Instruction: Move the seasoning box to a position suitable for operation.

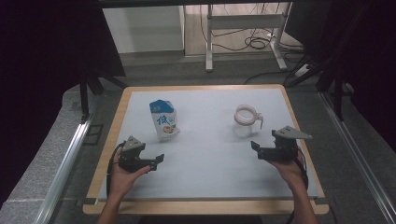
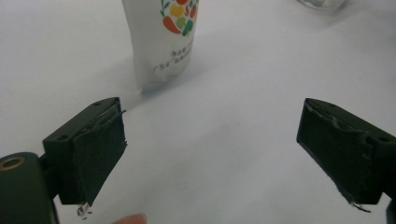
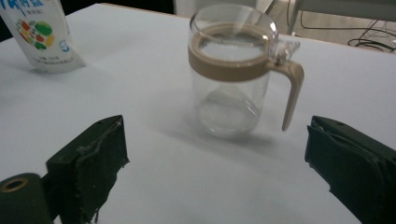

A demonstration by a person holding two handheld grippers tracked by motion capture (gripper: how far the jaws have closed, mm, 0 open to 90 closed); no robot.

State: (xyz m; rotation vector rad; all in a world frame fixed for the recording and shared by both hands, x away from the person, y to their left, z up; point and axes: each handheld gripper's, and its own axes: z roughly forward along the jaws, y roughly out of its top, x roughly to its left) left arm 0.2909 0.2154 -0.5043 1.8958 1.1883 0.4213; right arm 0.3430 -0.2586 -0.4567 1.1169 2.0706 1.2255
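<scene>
Ahead of the right gripper's [image 3: 215,163] spread fingers [image 3: 88,168] stands the glass jar [image 3: 231,74].

White and blue carton [image 1: 164,121] upright left of centre, clear glass jug [image 1: 246,120] with beige collar upright right.

On the table [image 1: 205,186]: one standing pouch [image 1: 164,120], one clear glass jug [image 1: 246,120] with a beige collar, two hand-held grippers, left [image 1: 156,163] and right [image 1: 256,150].

A white-and-blue paper carton [image 1: 164,120] bearing multicoloured fruit print stands beside a clear glass jug [image 1: 245,121] with a beige band, on a pale blue tabletop [image 1: 210,154].
</scene>
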